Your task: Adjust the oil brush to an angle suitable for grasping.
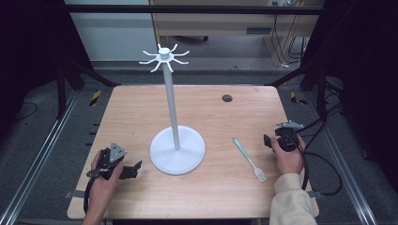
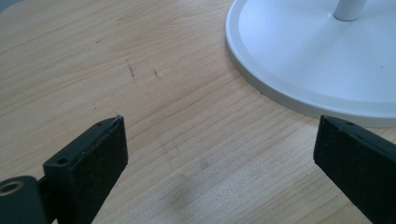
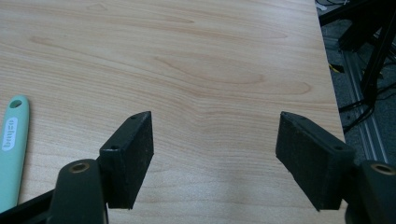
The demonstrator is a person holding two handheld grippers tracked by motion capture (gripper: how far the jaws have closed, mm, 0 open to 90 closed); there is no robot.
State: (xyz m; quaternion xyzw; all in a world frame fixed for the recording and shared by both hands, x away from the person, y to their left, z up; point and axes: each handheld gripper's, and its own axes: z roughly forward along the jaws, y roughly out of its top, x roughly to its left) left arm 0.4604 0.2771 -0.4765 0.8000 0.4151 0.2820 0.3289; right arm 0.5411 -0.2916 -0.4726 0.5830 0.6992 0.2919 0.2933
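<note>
Mint-handled brush [image 1: 249,159] lies flat on the worktop [image 1: 141,108], just left of the right gripper [image 1: 268,142].
Both grippers gape wide, empty; left gripper [image 1: 136,166] rests beside the white stand [image 1: 177,149]. Approach the handle squarely, jaws straddling it, for hanging on the far hooks [image 1: 164,57].

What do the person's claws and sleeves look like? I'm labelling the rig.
Both the left claw and the right claw are black, with flat rectangular jaws, a grey three-cornered plate on top and a trailing black cable. The right arm wears a cream sleeve.
</note>
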